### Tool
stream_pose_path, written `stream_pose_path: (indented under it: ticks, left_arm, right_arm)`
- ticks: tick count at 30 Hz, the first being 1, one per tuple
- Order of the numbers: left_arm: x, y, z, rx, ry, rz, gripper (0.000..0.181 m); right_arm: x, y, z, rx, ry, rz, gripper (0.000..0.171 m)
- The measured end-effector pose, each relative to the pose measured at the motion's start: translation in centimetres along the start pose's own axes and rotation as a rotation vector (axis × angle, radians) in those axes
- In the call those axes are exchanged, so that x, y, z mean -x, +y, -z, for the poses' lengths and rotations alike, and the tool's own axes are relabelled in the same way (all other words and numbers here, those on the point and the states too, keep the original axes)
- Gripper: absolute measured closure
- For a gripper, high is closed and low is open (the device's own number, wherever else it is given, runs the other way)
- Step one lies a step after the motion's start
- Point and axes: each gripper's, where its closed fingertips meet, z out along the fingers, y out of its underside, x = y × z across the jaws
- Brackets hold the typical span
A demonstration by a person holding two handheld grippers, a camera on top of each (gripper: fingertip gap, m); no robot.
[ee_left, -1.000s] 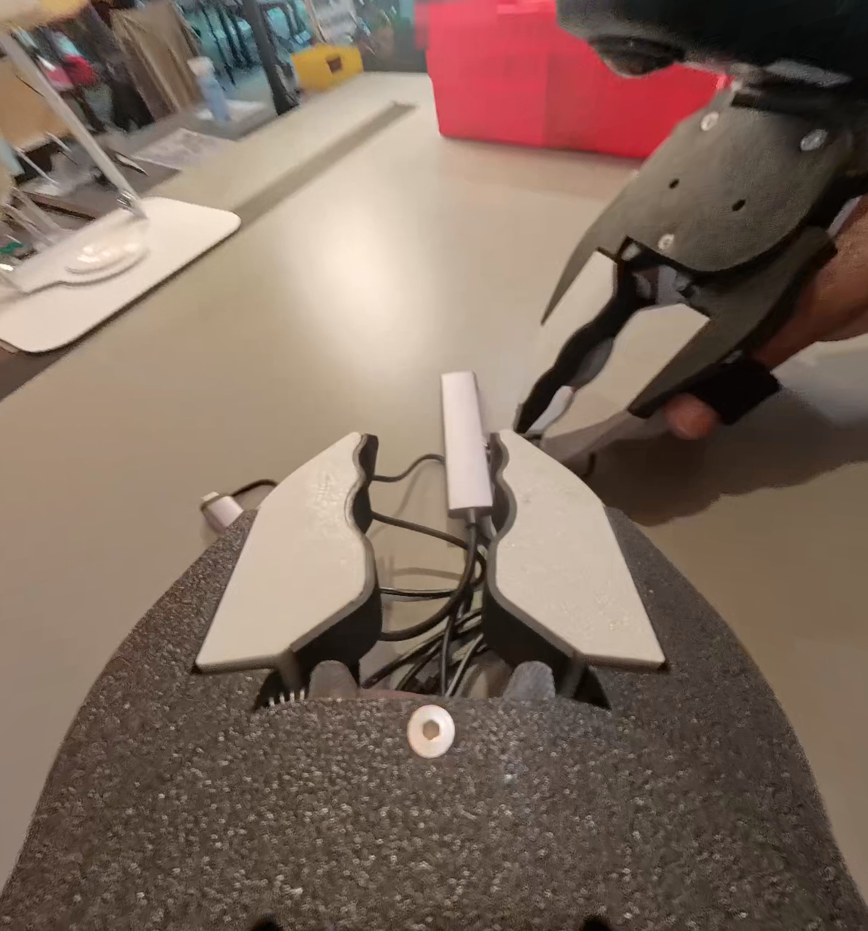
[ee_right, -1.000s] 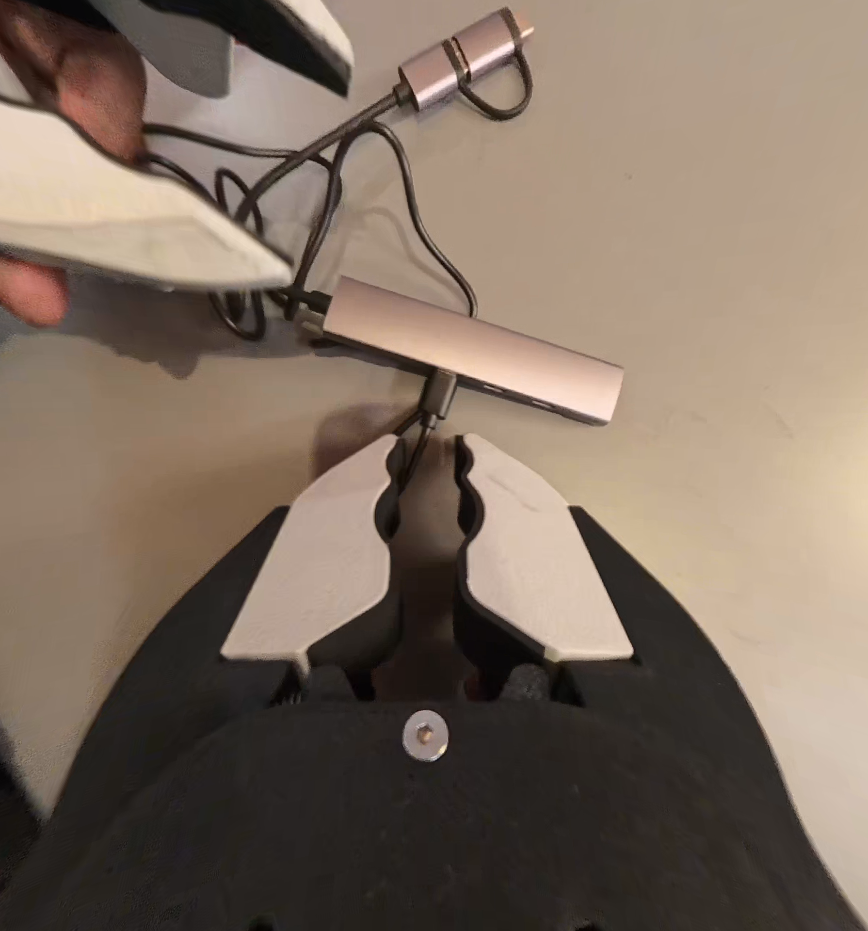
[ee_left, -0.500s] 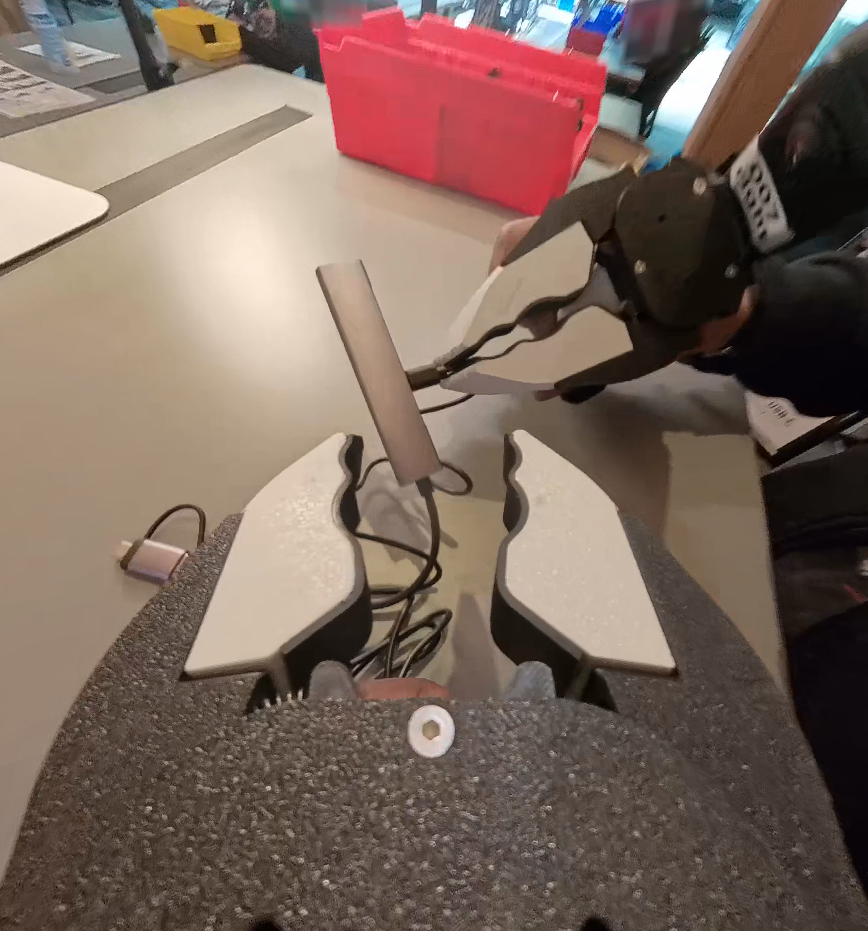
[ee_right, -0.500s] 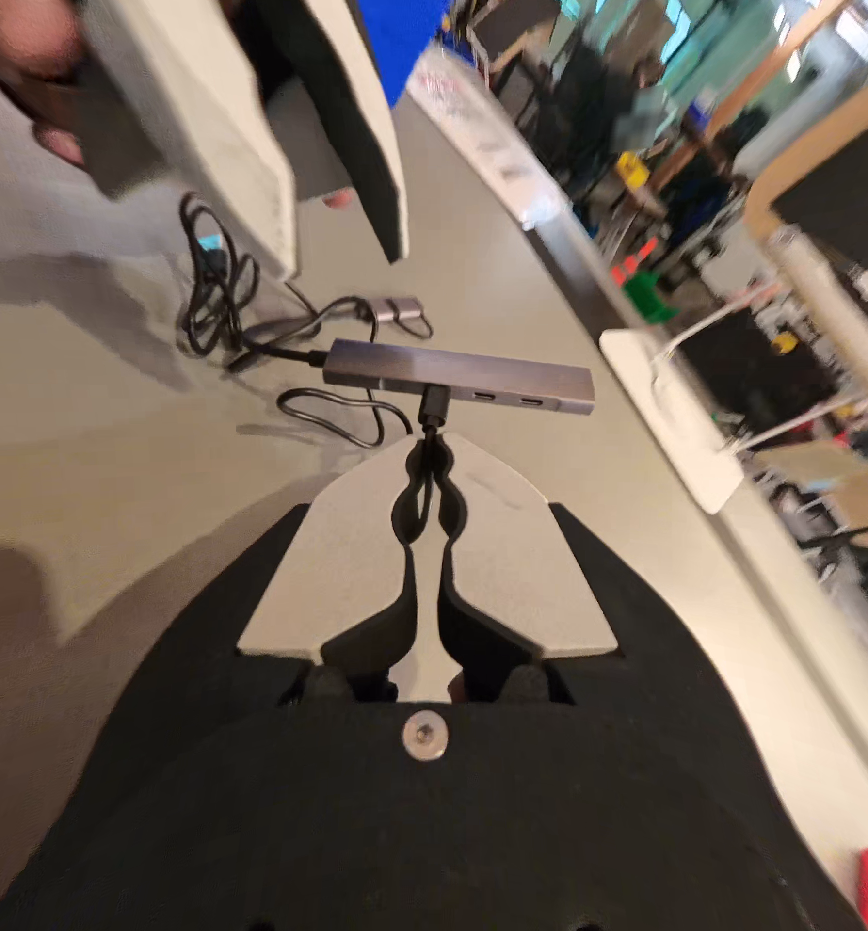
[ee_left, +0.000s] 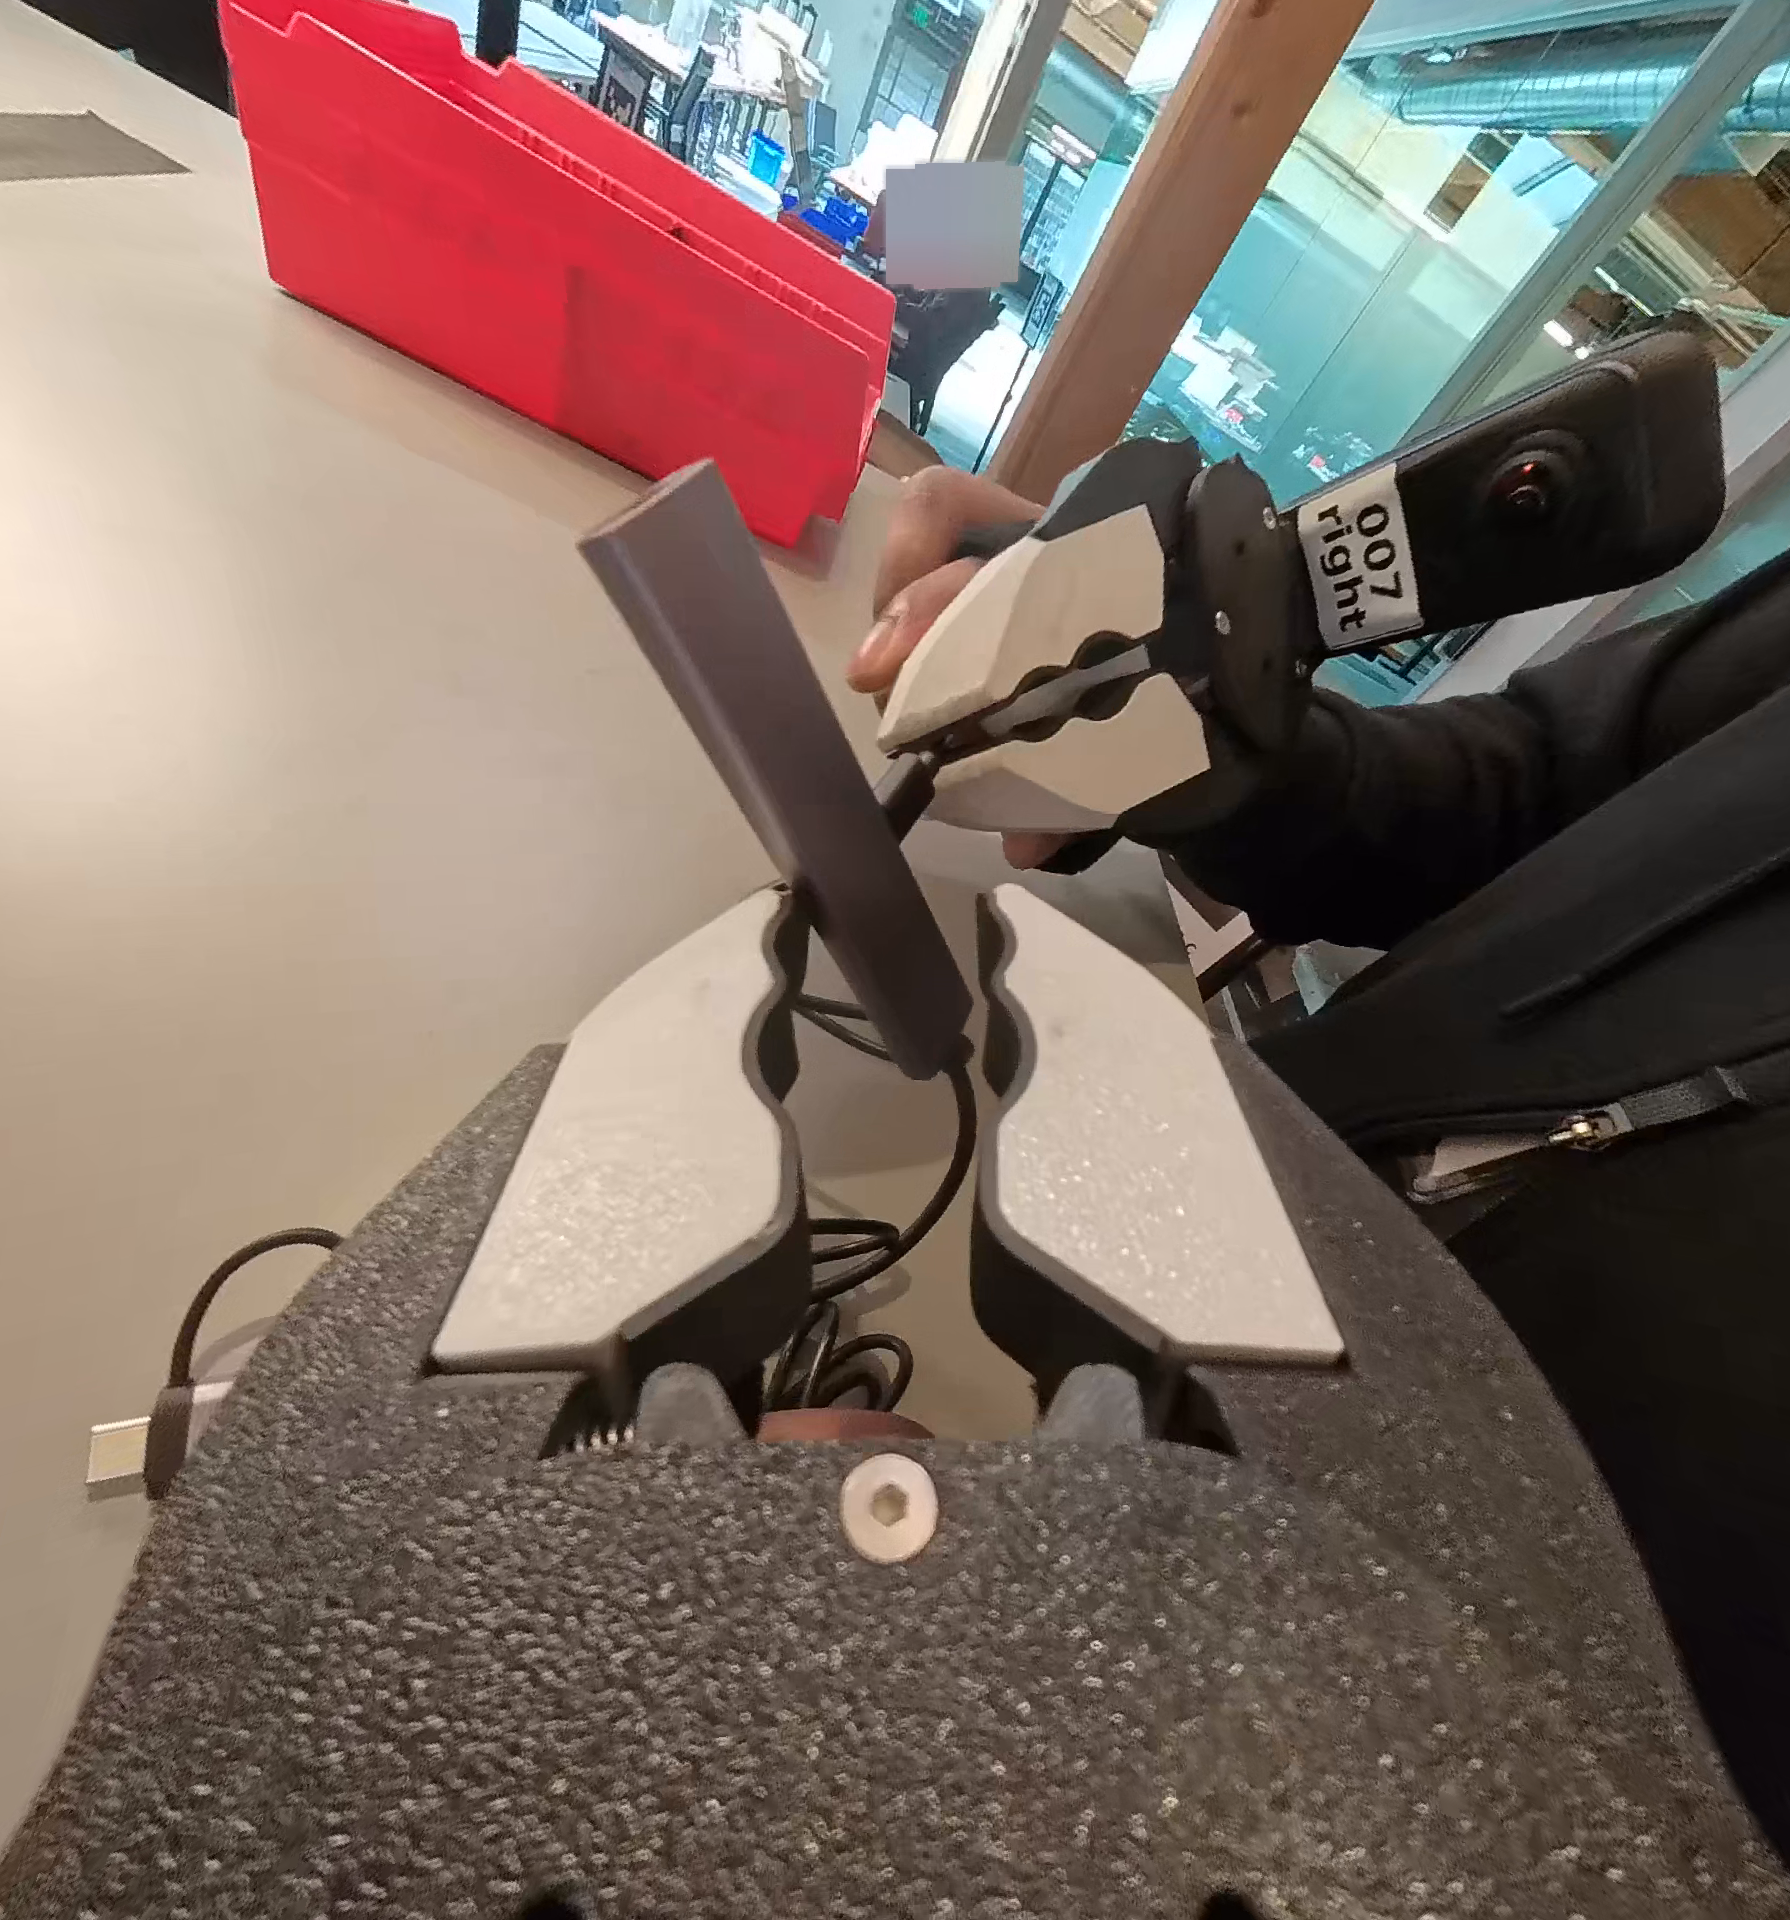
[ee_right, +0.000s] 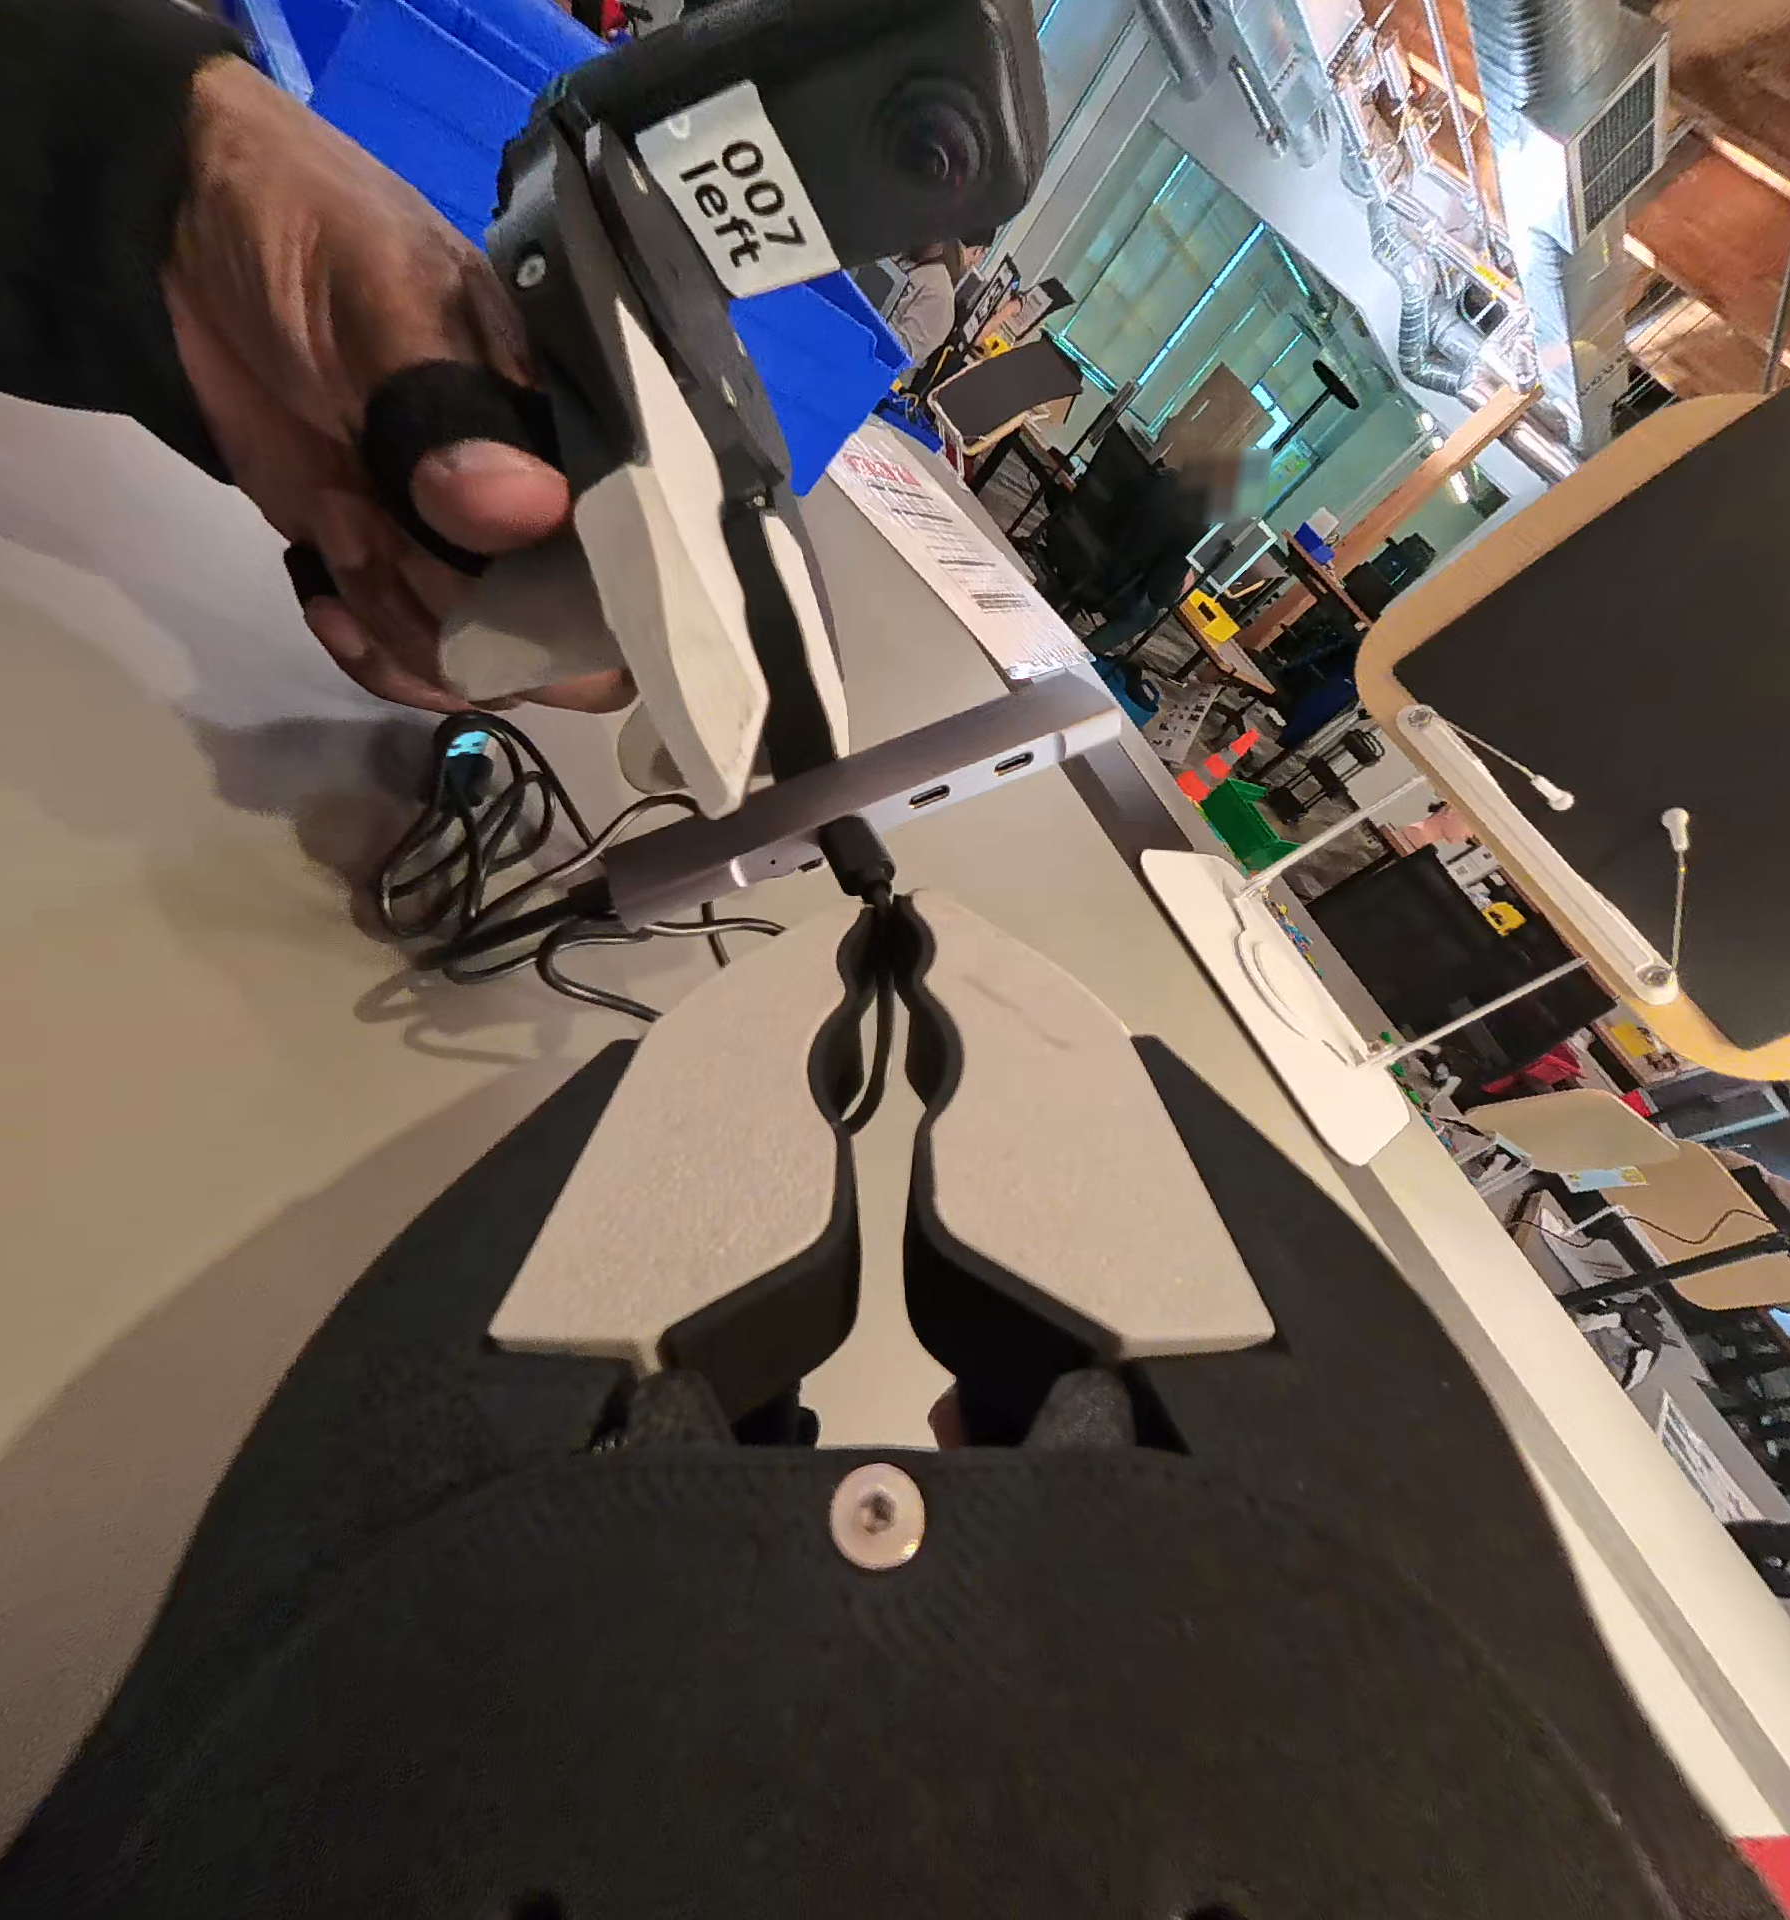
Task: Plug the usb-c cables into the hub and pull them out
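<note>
Hub [ee_right: 849, 800]: slim grey bar, lifted off the table and tilted; in the left wrist view [ee_left: 766, 748] it rises slantwise from between the left gripper's fingers toward the right gripper. Two free ports show on its side face.

USB-C cable [ee_right: 855, 847]: black plug seated in the hub's side; its thin cord runs back through the right gripper's scalloped gap.

Right gripper [ee_right: 896, 914]: jaws closed on the cord just behind the plug; fingertips just beside the hub. Seen also from the left wrist view [ee_left: 932, 743].

Left gripper [ee_left: 886, 914]: jaws spread apart, straddling the hub's lower end; contact with the hub cannot be told. In the right wrist view [ee_right: 756, 769] its fingers come down over the hub from above.

Cable bundle [ee_right: 465, 831]: black loops lying on the table, leading to the hub's end.

Adapter plug [ee_left: 132, 1449]: silver, on a short black tether, on the table at left.

Table [ee_left: 247, 779]: plain beige, matte.

Room: red bin [ee_left: 558, 270] at the table's far side; blue bin [ee_right: 423, 104]; white stand base [ee_right: 1275, 997] with clear posts; wooden post [ee_left: 1171, 239]; glass partitions and workshop clutter behind.
</note>
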Motion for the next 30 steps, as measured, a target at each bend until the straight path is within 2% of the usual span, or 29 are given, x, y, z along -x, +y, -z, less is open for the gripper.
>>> stream_pose_path:
  ticks: [4, 6, 13, 21, 30]
  left_arm:
    - [-0.3, 0.0, -0.8, -0.013, 0.021, 0.046, 0.167]
    - [-1.0, 0.2, -1.1, -0.009, 0.060, 0.087, 0.171]
    - [-1.4, 0.9, -2.7, 0.012, 0.020, 0.149, 0.165]
    - [-1.3, 1.7, -4.5, 0.009, 0.004, 0.233, 0.171]
    - [-1.1, 3.0, -6.5, 0.056, -0.083, 0.251, 0.171]
  right_arm:
    - [0.1, 0.6, 1.0, 0.000, -0.009, -0.008, 0.169]
    - [0.2, 1.0, 1.4, 0.003, -0.014, -0.014, 0.169]
    - [0.7, 1.9, 2.4, -0.015, -0.038, -0.066, 0.169]
    - [1.1, 3.5, 3.4, 0.008, -0.041, -0.044, 0.168]
    - [2.4, 5.1, 4.0, 0.063, -0.050, 0.050, 0.148]
